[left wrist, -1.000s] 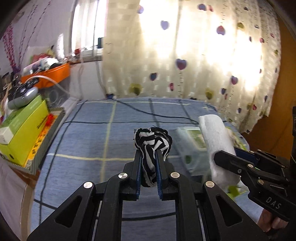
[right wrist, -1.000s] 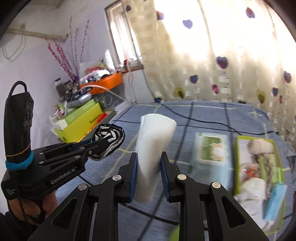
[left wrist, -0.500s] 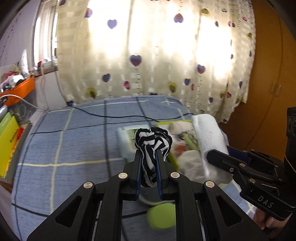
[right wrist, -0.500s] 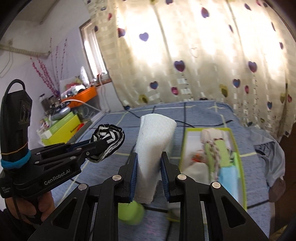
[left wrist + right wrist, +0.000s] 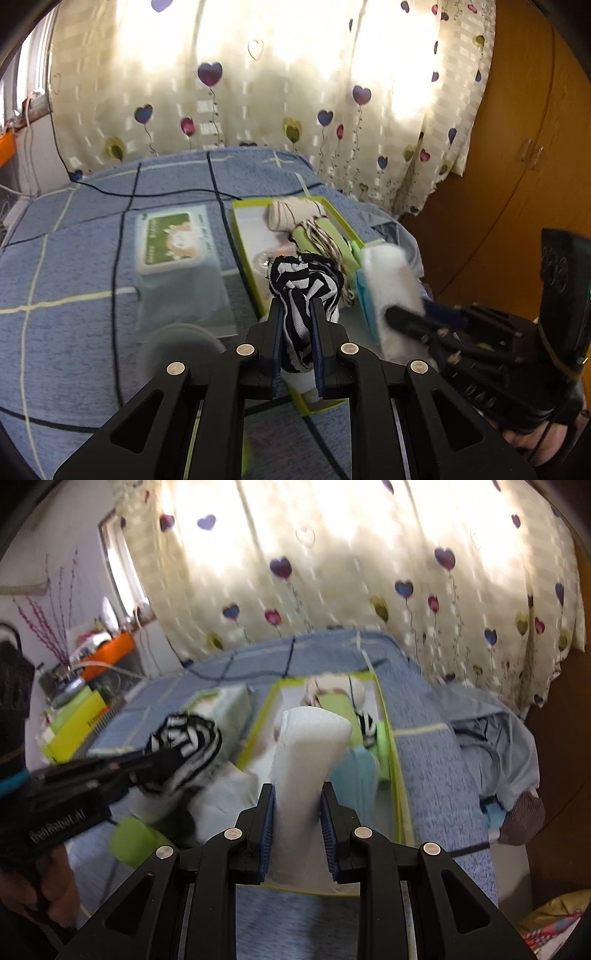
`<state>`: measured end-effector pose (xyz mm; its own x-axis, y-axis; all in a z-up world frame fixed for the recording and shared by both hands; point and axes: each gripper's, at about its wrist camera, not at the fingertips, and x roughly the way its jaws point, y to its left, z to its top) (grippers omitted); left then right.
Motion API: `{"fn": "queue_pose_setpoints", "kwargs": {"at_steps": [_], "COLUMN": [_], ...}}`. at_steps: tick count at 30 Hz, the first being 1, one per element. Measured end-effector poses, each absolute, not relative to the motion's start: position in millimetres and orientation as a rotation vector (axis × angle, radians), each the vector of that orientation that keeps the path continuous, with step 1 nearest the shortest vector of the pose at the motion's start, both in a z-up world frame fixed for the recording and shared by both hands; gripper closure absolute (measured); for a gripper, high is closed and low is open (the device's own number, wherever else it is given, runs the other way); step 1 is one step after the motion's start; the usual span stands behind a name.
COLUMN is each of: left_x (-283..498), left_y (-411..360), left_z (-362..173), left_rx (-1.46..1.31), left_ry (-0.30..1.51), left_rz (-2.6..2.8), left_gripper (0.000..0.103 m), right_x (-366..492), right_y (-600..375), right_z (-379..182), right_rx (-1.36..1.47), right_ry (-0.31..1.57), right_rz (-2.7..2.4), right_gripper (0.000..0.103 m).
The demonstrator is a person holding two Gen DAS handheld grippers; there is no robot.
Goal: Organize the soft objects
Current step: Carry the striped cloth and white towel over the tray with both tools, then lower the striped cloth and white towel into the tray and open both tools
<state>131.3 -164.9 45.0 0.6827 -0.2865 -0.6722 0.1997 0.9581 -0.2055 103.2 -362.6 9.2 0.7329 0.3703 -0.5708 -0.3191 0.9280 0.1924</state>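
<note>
Left hand-held gripper (image 5: 297,332): clamped on striped cloth (image 5: 303,280)
Right hand-held gripper (image 5: 297,823): clamped on white roll (image 5: 306,757)
Green-rimmed box (image 5: 400,775): just ahead, below both

Black-and-white striped cloth (image 5: 303,280), white towel roll (image 5: 310,738), lime-green tray (image 5: 246,254), blue checked blanket (image 5: 74,258)

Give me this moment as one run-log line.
left hand-held gripper: shut on striped cloth | right hand-held gripper: shut on white roll | both over green tray | tray: part filled
</note>
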Motion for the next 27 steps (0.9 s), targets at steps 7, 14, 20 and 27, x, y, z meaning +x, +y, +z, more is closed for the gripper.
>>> {"fn": "queue_pose_setpoints", "kwargs": {"at_steps": [7, 14, 20, 27], "left_x": [145.5, 164.2, 160.6, 149.9], "left_y": [-191.2, -212.4, -220.4, -211.9], "left_z": [34.2, 16.5, 13.1, 25.2], "left_rx": [-0.104, -0.109, -0.084, -0.089], "left_ry": [0.806, 0.867, 0.864, 0.824], "left_rz": [-0.323, -0.379, -0.39, -0.385], "left_gripper": [0.089, 0.089, 0.07, 0.061], "right_x": [121.7, 113.3, 103.7, 94.0], "right_y": [-368.5, -391.4, -402.1, -400.1], "right_z": [-22.2, -16.5, -9.6, -0.4], "right_rx": [0.065, 0.102, 0.112, 0.106], "right_ry": [0.732, 0.675, 0.649, 0.625], "right_rz": [0.386, 0.352, 0.34, 0.337], "right_gripper": [0.07, 0.042, 0.042, 0.042]}}
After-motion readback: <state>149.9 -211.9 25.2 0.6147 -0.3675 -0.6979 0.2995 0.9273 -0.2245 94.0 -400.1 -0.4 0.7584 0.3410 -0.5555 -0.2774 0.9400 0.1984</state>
